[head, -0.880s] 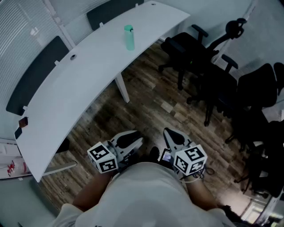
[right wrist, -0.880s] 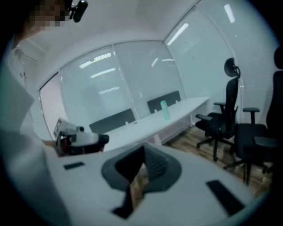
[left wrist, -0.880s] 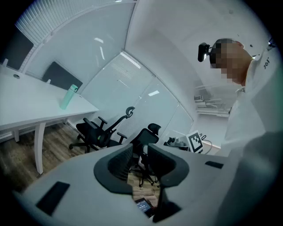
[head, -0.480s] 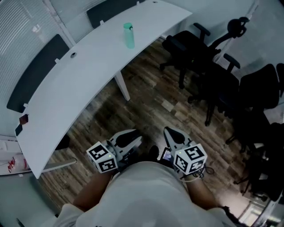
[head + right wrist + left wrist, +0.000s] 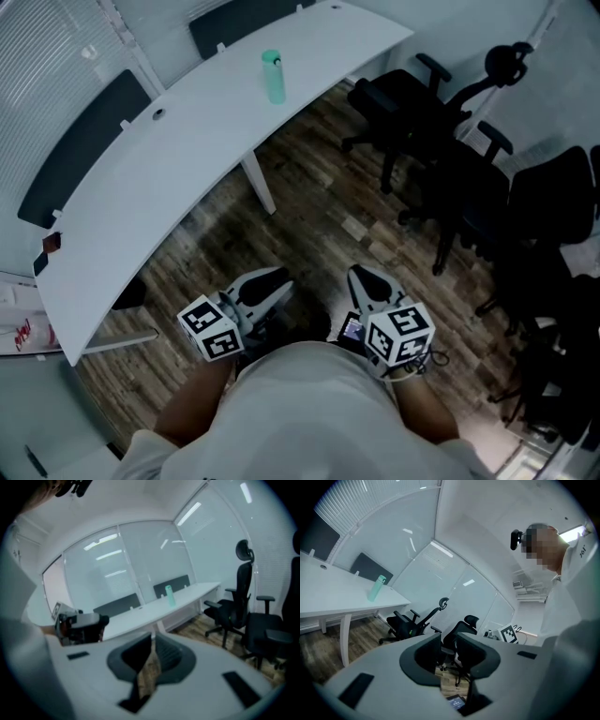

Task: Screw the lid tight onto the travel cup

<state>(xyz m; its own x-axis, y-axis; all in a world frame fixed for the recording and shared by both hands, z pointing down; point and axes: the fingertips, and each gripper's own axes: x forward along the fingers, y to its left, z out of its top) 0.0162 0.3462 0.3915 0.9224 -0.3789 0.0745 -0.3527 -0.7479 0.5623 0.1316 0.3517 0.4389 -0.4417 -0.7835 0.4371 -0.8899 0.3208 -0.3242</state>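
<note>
Head view: travel cup on worktop, unreached.
Fingers: left gripper ajar, right gripper closed, nothing held.
Risk: travel cup may be toppled by closed fingers.

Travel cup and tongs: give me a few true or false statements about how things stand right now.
1. The travel cup stands upright on the white desk. True.
2. The left tongs grip the cup. False: they are empty, with the jaws slightly apart, held close to the person and well away from the cup.
3. The right tongs are shut with nothing between them. True.
4. The office chairs beside the desk are white. False: they are black.
</note>
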